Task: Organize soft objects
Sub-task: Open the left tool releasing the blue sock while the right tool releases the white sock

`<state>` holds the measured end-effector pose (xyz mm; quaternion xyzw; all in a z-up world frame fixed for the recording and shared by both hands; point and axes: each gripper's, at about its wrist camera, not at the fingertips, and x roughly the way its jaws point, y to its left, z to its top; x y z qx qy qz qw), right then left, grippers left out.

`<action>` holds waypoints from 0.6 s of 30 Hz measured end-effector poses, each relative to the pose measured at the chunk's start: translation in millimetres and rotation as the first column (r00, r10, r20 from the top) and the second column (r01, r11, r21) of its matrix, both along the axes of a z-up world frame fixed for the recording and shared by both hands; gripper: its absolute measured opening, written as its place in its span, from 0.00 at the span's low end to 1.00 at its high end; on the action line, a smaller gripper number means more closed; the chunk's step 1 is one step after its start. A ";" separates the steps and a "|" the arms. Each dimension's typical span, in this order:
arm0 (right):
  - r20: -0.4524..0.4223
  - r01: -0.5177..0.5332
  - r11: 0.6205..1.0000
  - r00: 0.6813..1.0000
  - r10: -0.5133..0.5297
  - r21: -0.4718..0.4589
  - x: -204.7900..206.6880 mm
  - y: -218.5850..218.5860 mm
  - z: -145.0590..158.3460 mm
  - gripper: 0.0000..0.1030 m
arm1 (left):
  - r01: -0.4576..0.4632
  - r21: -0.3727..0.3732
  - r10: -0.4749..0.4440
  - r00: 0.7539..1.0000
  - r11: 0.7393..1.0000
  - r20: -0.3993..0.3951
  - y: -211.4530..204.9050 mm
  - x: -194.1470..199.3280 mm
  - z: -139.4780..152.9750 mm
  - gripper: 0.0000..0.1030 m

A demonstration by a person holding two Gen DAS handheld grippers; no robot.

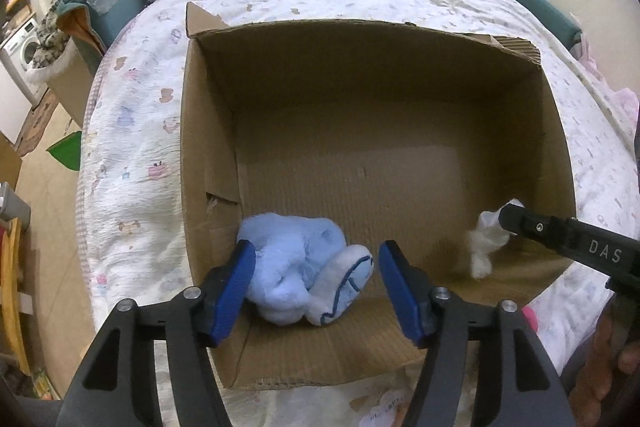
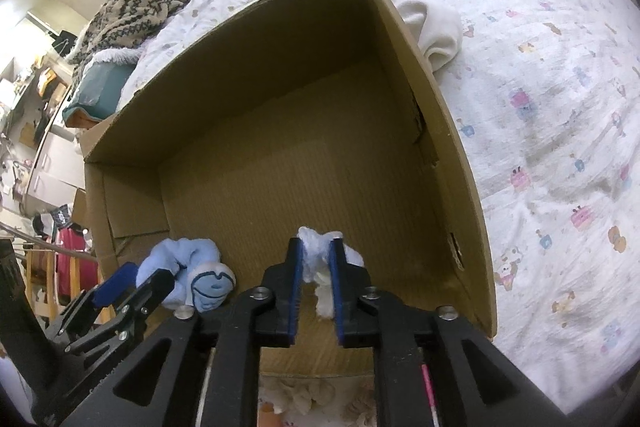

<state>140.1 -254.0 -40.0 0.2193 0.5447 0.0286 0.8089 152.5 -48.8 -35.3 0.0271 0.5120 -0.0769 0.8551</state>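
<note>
The left gripper point(image 1: 314, 283) stands spread wide, its blue pads either side of a light blue plush toy point(image 1: 298, 267) that lies on the floor of the cardboard box point(image 1: 360, 47) in the near left corner. The right gripper point(image 2: 316, 283) is clamped on a white fluffy toy point(image 2: 320, 267) just above the box floor — near the right wall. The box sits on a printed bedspread point(image 2: 540, 87), with a white sock point(image 2: 436, 27) outside it.

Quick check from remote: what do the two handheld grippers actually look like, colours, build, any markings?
Both match: the left gripper and right gripper have black angular plastic frames with triangular cut-outs, silver pivot bolts, and flat blue pads on the fingers. The right one's side carries white "DAS" lettering. No cables visible.
</note>
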 end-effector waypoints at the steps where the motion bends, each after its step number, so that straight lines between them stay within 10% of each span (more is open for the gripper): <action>1: 0.003 0.002 1.000 1.000 -0.002 0.006 -0.4 -0.6 0.6 0.23 | -0.001 -0.001 0.001 1.000 1.000 0.004 0.1 -0.4 1.1 0.59; 5: 0.025 0.022 1.000 0.999 -0.022 0.016 -3.3 -3.3 6.3 0.69 | -0.004 -0.012 0.004 1.000 1.000 0.018 3.4 -2.6 5.2 0.60; 18: 0.096 -0.008 0.999 0.995 0.012 -0.041 -15.9 3.5 30.0 0.69 | -0.045 -0.014 0.046 0.999 0.999 0.025 17.8 -15.4 20.2 0.60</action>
